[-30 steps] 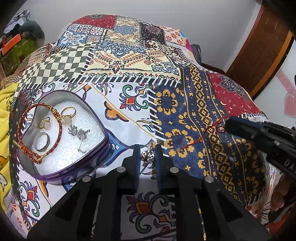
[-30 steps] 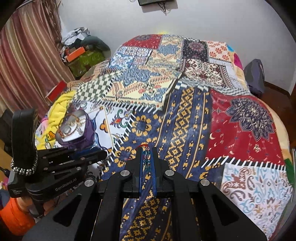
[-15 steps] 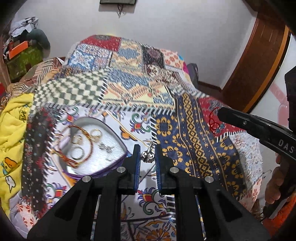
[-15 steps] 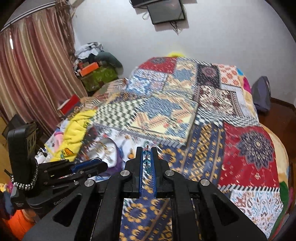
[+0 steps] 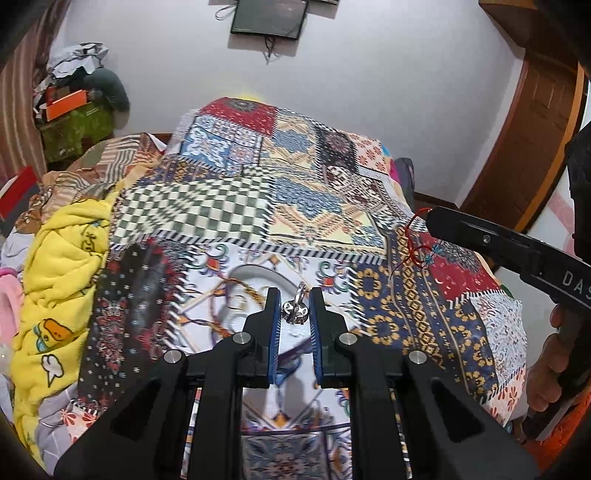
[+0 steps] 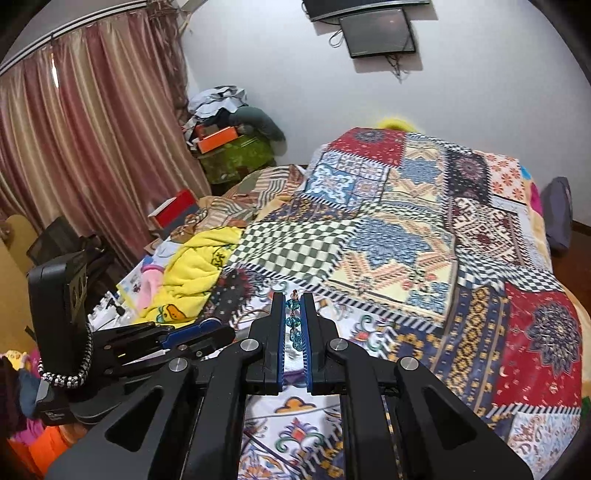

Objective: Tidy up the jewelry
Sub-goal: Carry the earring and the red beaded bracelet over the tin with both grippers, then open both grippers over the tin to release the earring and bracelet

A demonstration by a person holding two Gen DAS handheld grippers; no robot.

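My left gripper (image 5: 293, 314) was clamped on a small silver charm (image 5: 294, 313), pinched between its blue pads just as it had been a second before. My right gripper (image 6: 294, 317) was shut tight on a strand of teal beads (image 6: 293, 325), with a red cord (image 5: 413, 242) hanging from its tip at about three o'clock in the left view; that grip had not changed either.

What had changed was the view. A second earlier the left camera looked almost straight down on the jewelry box (image 5: 255, 275), which filled the nine o'clock side, its bracelet and rings plain to see. Now both hands had risen and tipped up: the box sat small at the centre, just beyond my left fingertips and partly hidden by them, blurred, with only a loop of braided bracelet (image 5: 236, 288) showing. The patchwork quilt (image 5: 306, 206) stretched away toward twelve o'clock, and a wall screen (image 5: 269, 16) and a yellow blanket (image 5: 62, 266) at nine o'clock had come into sight. In the right view the curtain (image 6: 92, 147) now filled ten o'clock.
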